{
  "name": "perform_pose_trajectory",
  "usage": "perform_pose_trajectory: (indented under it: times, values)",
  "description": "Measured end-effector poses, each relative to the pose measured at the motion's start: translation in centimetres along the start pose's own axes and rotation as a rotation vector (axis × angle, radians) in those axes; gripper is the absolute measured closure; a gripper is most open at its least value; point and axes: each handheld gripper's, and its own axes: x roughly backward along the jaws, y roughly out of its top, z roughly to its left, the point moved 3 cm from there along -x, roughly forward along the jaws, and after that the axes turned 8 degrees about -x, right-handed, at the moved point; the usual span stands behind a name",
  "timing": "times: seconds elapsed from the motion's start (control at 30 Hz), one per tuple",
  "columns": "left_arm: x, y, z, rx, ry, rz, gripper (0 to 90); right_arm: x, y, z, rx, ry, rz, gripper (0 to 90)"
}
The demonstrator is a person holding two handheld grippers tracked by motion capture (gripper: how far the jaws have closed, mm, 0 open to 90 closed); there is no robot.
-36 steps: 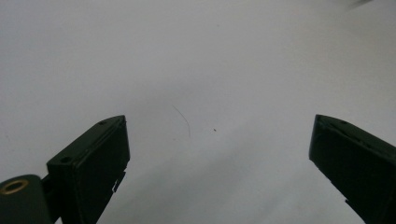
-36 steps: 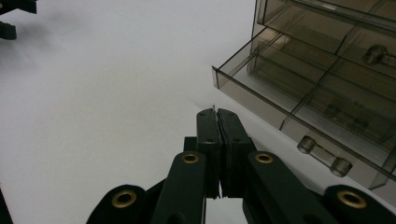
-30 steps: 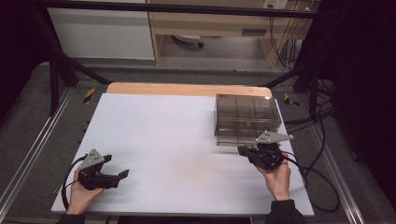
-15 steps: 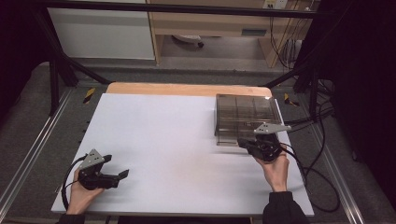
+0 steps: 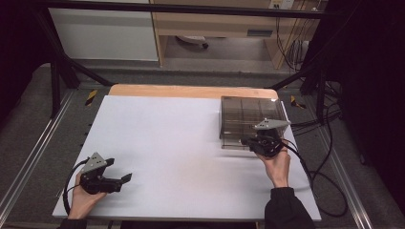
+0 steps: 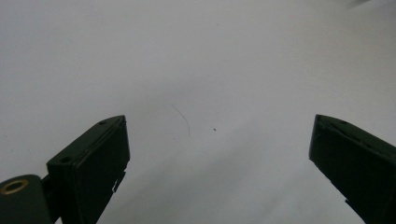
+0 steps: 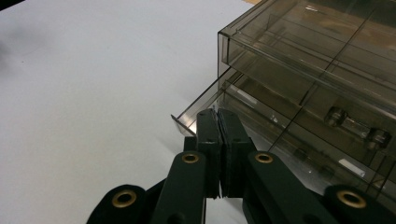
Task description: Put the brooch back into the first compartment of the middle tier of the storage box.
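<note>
A smoky clear drawer box (image 5: 248,114) stands at the table's right back. Its bottom drawer (image 7: 210,95) sticks out a little from the box (image 7: 317,51). My right gripper (image 5: 247,141) is at the box's front, shut, and its tips (image 7: 218,114) rest against the drawer's front wall. I cannot tell whether anything thin is pinched between them. A small clear part (image 7: 357,126) lies inside a drawer compartment. My left gripper (image 5: 120,180) lies near the front left corner of the table, open, over bare white surface (image 6: 219,122).
A white sheet (image 5: 172,143) covers the table, with a wooden strip (image 5: 191,90) along its far edge. Black cables (image 5: 325,157) trail off the right side. Metal rails (image 5: 28,162) and dark frame posts flank the table.
My right gripper has moved away from the person toward the box, and the drawer's front sits closer in. The left gripper has stayed put.
</note>
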Motion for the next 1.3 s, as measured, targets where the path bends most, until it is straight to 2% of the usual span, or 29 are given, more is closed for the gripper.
perform_pose_trajectory:
  times: [1.3]
  values:
    - [-0.1, -0.1, 0.0, -0.003, 0.0, 0.006, 4.9, -4.9, 0.7, -1.4, -0.024, -0.047, 0.048, 88.6]
